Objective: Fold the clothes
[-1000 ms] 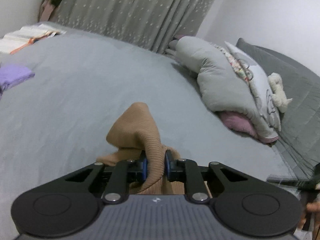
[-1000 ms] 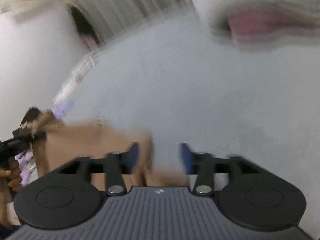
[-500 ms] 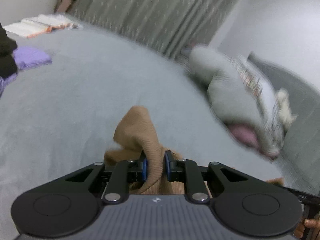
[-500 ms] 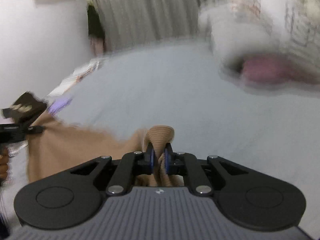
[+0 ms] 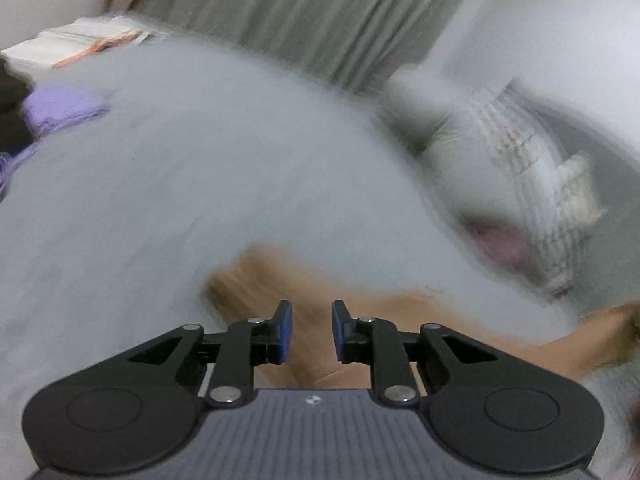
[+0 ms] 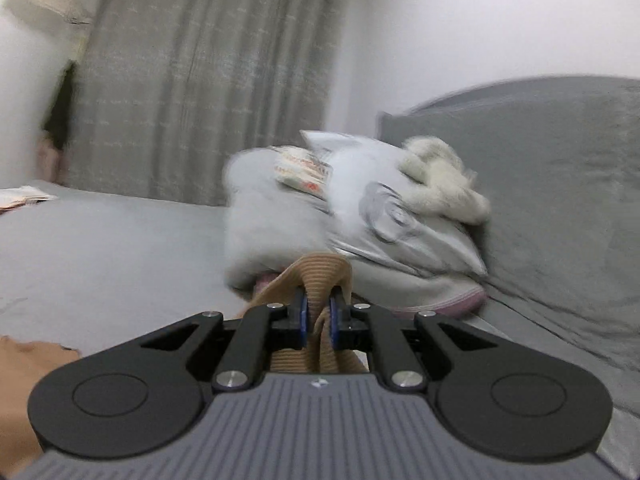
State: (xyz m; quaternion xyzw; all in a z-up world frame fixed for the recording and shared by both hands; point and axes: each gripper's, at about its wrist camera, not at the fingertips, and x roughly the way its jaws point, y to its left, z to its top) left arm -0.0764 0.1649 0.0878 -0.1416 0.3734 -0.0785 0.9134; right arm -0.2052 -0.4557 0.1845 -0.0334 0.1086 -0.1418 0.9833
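A tan ribbed knit garment (image 5: 256, 280) lies on the grey bed (image 5: 160, 208), blurred by motion. My left gripper (image 5: 311, 330) is open just above it, with the cloth showing between and beyond the blue pads. My right gripper (image 6: 318, 316) is shut on a bunched fold of the same tan garment (image 6: 320, 276), held up off the bed. More of the garment shows at the lower left of the right wrist view (image 6: 28, 364).
Grey and white pillows (image 6: 360, 216) with a white plush toy (image 6: 440, 172) pile against the grey headboard (image 6: 540, 152). A purple folded cloth (image 5: 64, 106) and white papers (image 5: 88, 38) lie at the far left of the bed. Grey curtains (image 6: 208, 92) hang behind.
My left gripper has opened and let go of the tan garment. My right gripper, shut on a fold half a second ago, has lifted and swung toward the pillows.
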